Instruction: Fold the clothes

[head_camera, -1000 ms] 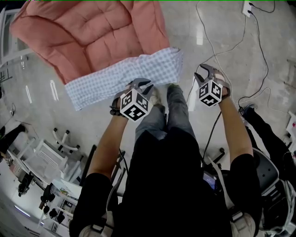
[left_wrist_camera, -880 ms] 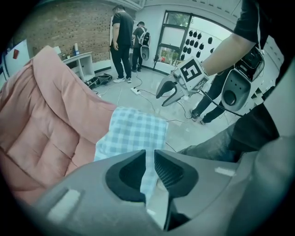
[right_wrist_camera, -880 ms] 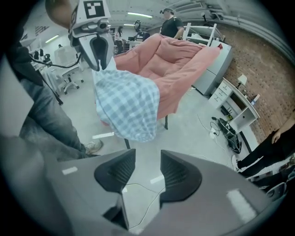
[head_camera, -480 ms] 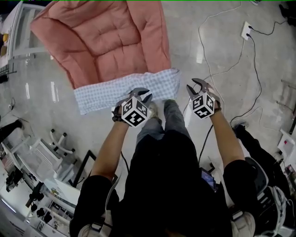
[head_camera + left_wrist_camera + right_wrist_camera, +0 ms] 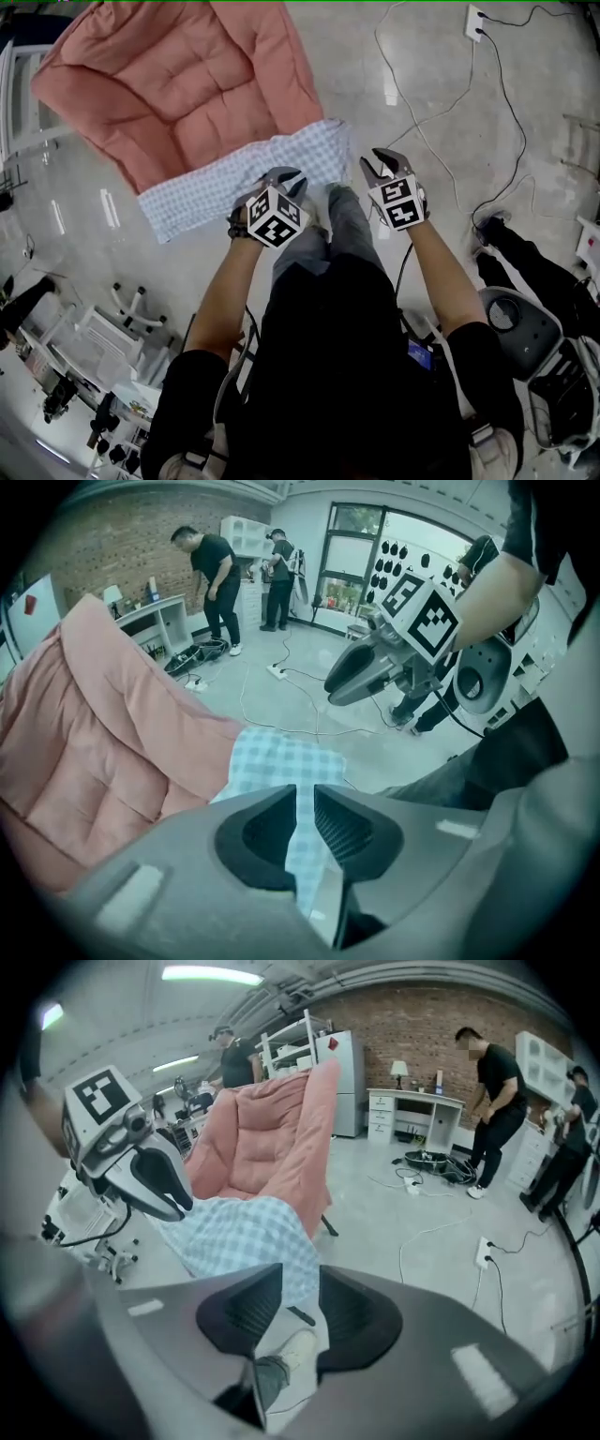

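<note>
Two tongs are held out in front of the person, above their own jeans-clad legs (image 5: pixel 349 230). The left tongs (image 5: pixel 286 178) stand almost together and pinch the near edge of the checked cloth (image 5: pixel 234 178). In the left gripper view a strip of the blue-and-white fabric runs down through the narrow slit between the jaws. The right tongs (image 5: pixel 380 161) hang just beside the cloth's right corner, apart from it. Their jaws have just been closing and now stand at a modest gap with nothing between them. Through that gap the right gripper view shows only a light shoe (image 5: pixel 292 1349) and bare floor (image 5: pixel 441 141).

The cloth is draped across the front edge of a pink padded chair (image 5: pixel 178 84), which spreads away behind it. Past the chair, on the glossy grey floor, thin cables (image 5: pixel 394 89) trail toward a white power strip (image 5: pixel 475 21). Farthest off, by a brick wall (image 5: pixel 422 1026), a person in black (image 5: pixel 492 1101) bends forward.
</note>
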`<state>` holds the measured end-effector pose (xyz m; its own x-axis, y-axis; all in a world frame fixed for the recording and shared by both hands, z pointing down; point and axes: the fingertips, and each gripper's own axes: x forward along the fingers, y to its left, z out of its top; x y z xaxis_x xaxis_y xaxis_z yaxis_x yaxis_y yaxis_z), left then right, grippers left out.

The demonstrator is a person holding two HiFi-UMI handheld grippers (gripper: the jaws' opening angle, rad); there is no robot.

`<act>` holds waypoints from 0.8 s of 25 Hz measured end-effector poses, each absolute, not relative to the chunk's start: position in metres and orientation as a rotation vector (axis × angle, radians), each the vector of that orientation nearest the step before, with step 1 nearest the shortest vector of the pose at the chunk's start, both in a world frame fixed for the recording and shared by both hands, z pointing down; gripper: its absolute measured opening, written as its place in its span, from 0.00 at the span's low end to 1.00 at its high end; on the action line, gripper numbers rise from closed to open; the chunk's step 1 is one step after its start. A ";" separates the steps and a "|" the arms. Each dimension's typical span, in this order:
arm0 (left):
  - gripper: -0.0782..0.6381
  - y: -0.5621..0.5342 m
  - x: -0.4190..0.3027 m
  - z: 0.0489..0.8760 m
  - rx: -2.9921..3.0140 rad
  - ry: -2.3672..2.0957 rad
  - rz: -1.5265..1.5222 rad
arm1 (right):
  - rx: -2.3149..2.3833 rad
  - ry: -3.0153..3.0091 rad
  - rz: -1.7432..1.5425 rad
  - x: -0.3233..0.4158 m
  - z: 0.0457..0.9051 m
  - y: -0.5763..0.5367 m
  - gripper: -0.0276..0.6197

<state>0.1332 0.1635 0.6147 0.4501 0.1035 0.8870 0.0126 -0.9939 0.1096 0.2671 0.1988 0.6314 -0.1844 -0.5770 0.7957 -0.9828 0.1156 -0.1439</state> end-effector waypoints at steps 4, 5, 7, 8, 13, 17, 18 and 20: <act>0.20 0.180 0.117 0.605 2.617 0.143 1.617 | 1.651 -1.782 1.074 0.253 0.634 0.231 0.24; 0.20 0.183 0.111 0.604 2.621 0.147 1.621 | 1.692 -1.764 1.128 0.251 0.637 0.238 0.24; 0.20 0.185 0.101 0.604 2.627 0.149 1.627 | 1.767 -1.729 1.234 0.248 0.643 0.248 0.24; 0.20 0.186 0.098 0.606 2.629 0.147 1.628 | 1.799 -1.715 1.277 0.247 0.646 0.251 0.24; 0.20 0.192 0.092 0.623 2.628 0.146 1.611 | 1.869 -1.694 1.333 0.238 0.656 0.254 0.24; 0.20 0.203 0.102 0.617 2.639 0.155 1.583 | 1.929 -1.717 1.389 0.236 0.644 0.259 0.23; 0.20 0.203 0.107 0.615 2.643 0.158 1.585 | 1.946 -1.718 1.417 0.238 0.642 0.258 0.23; 0.20 0.199 0.123 0.612 2.656 0.157 1.588 | 1.956 -1.722 1.453 0.247 0.645 0.255 0.23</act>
